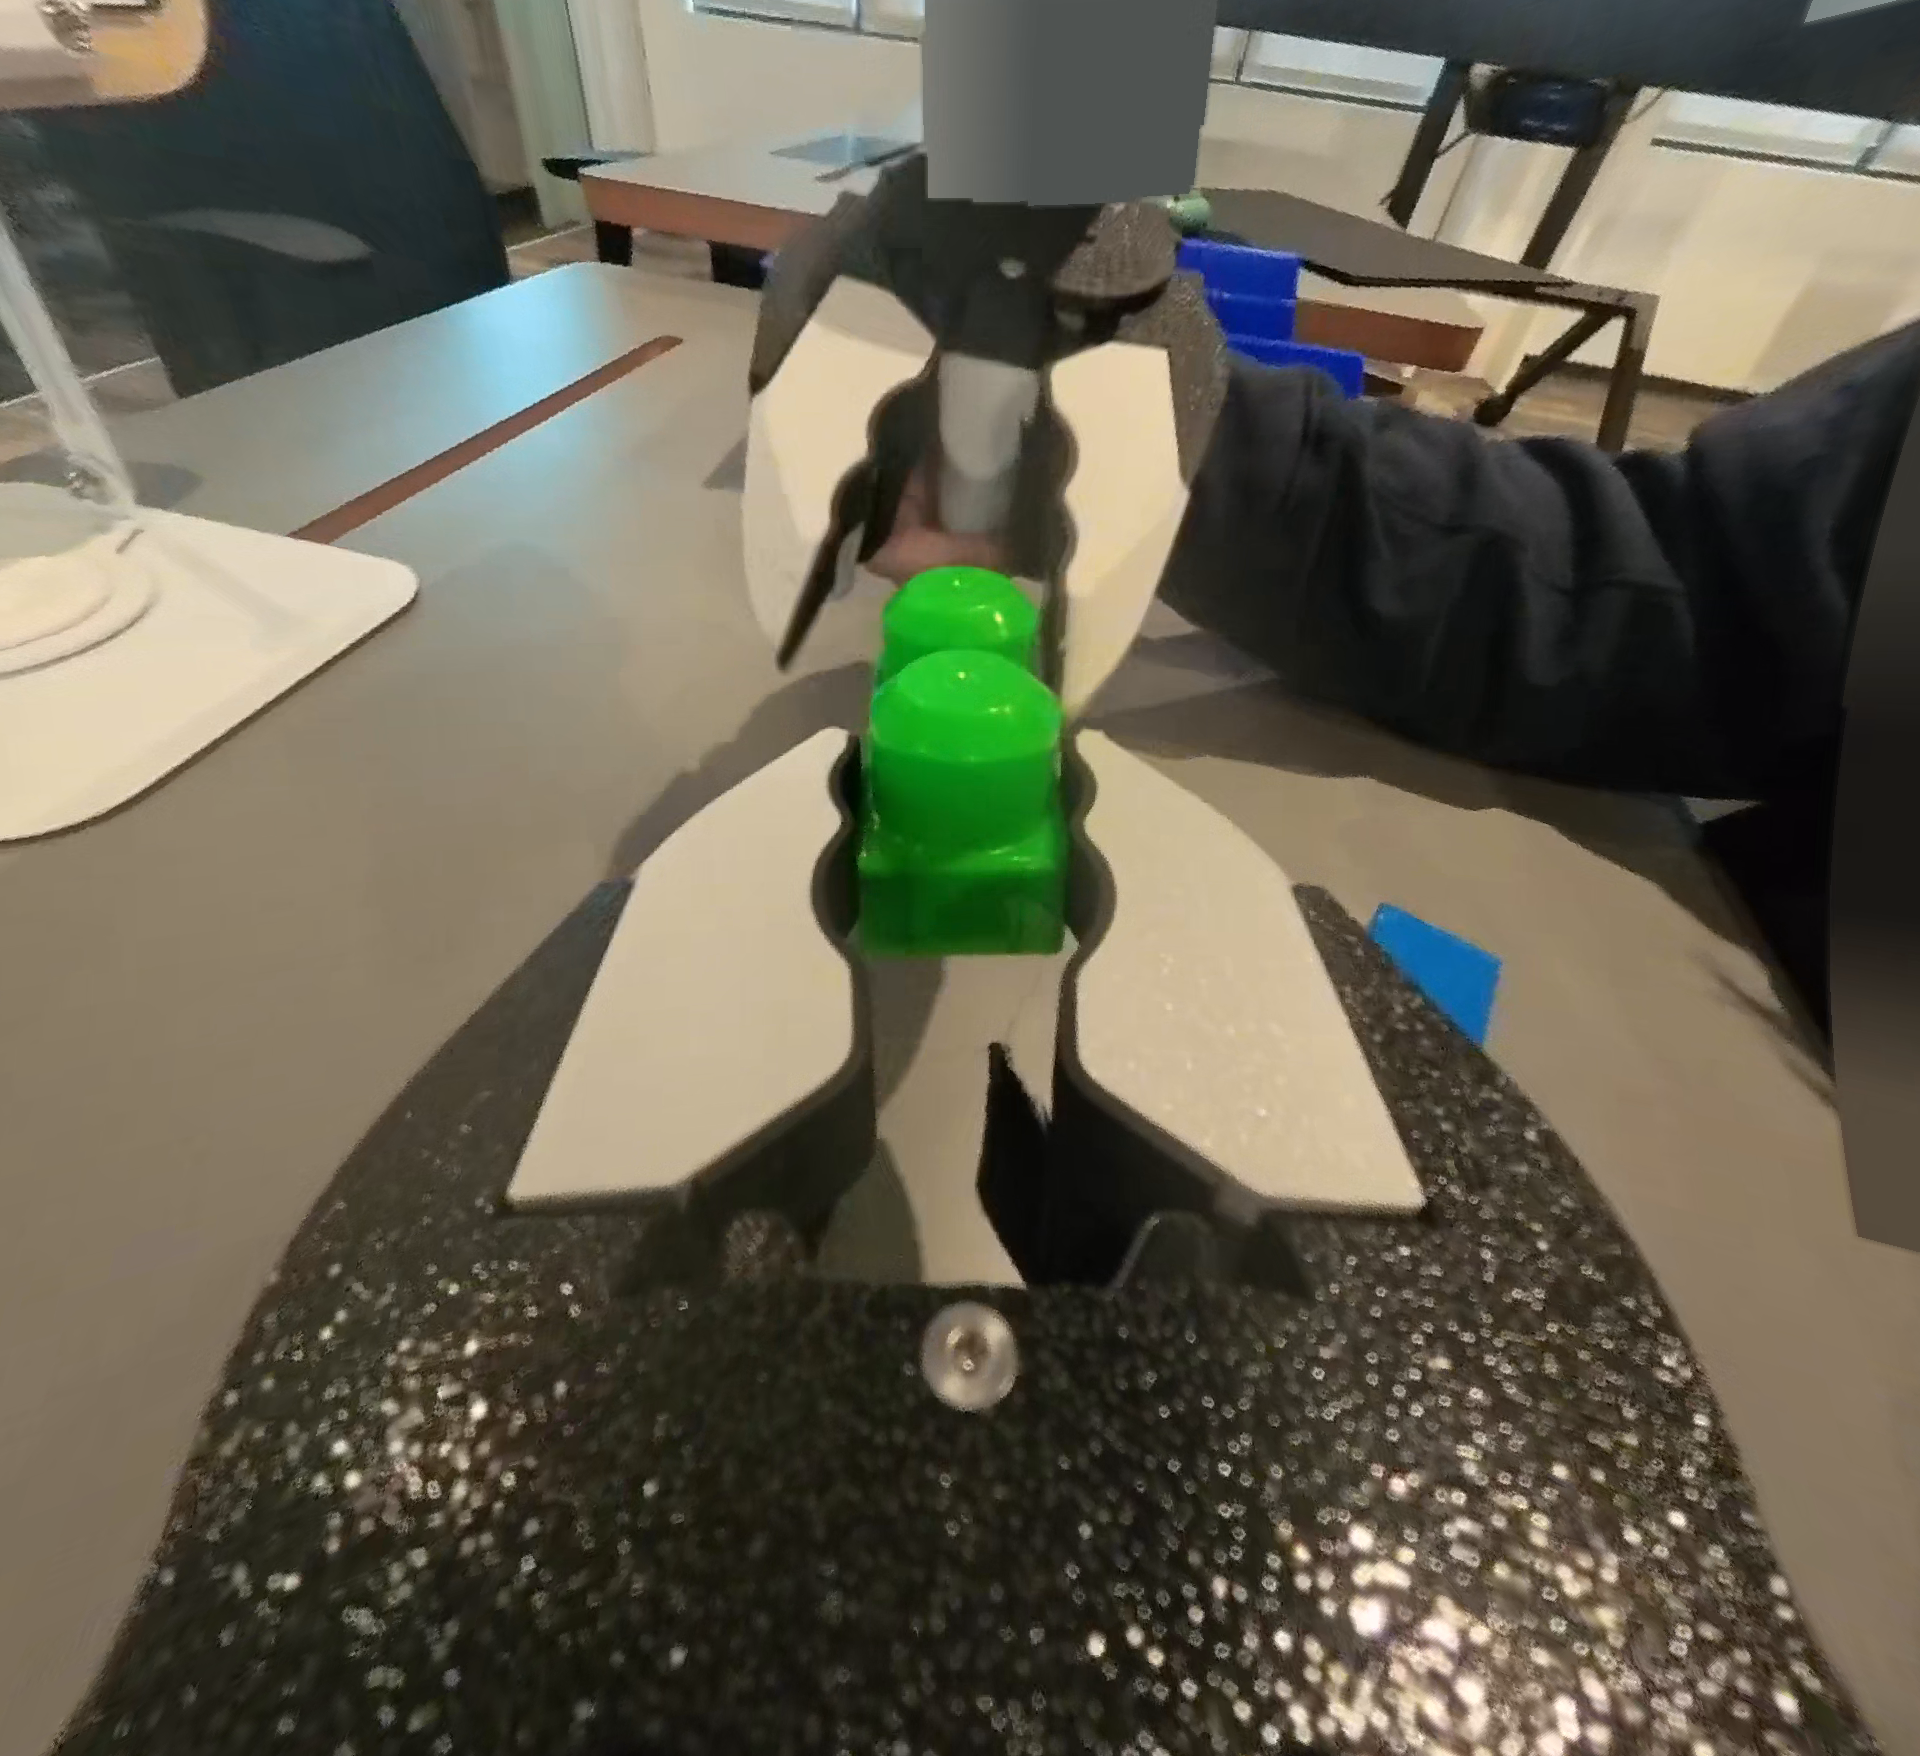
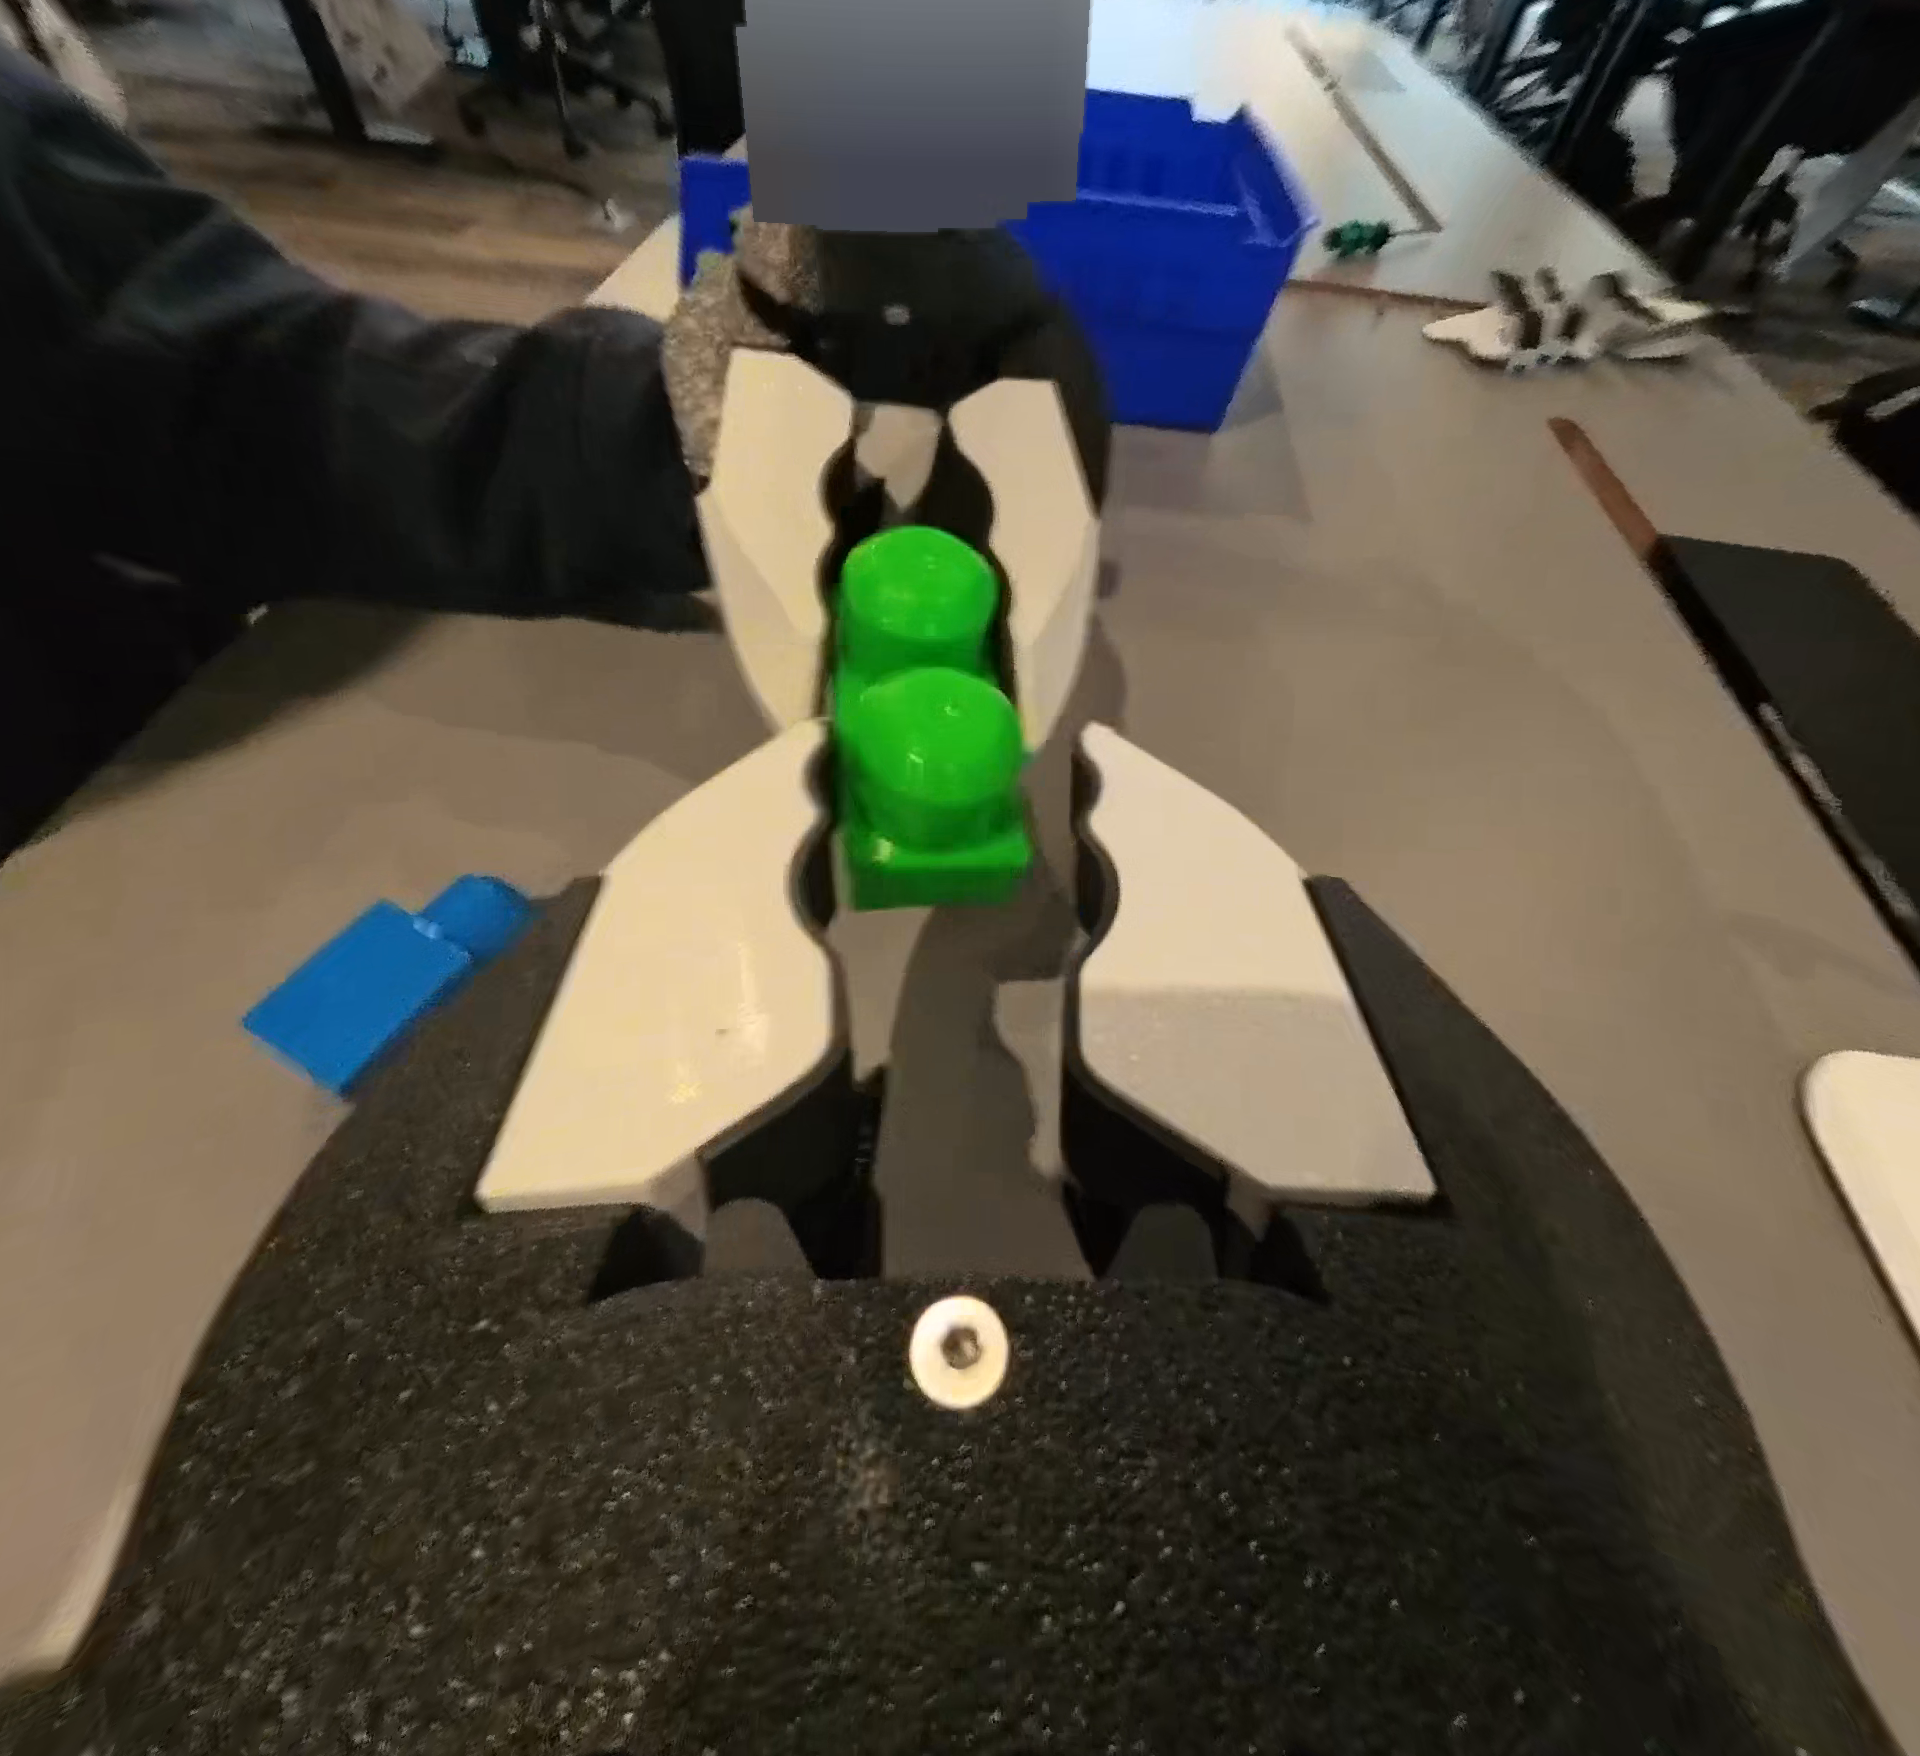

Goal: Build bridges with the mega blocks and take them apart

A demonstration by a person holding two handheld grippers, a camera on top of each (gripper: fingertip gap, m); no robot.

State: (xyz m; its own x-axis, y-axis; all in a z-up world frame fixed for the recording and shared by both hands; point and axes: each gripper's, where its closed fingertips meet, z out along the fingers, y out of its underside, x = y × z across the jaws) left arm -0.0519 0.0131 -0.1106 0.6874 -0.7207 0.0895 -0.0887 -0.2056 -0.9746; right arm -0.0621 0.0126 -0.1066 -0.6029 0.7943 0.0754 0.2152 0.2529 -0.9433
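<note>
A green two-stud mega block (image 1: 961, 865) is held between my two grippers, which face each other a little above the grey table (image 1: 416, 927). My left gripper (image 1: 961, 750) is shut on one end of it. In the right wrist view my right gripper (image 2: 951, 761) straddles the other end of the green block (image 2: 925, 781); one finger touches it and a small gap shows at the other finger (image 2: 1164, 958). A blue block (image 2: 364, 989) lies on its side on the table beside my right gripper, and its corner shows in the left wrist view (image 1: 1439, 968).
A blue bin (image 2: 1164, 304) stands behind the grippers. A white tray (image 1: 208, 667) lies at the left of the left wrist view. A black mat (image 2: 1818, 667) lies at the right of the right wrist view. A person's dark sleeve (image 1: 1507, 584) reaches in. Only a small space, under 4 cm, lies between the two pairs of fingers.
</note>
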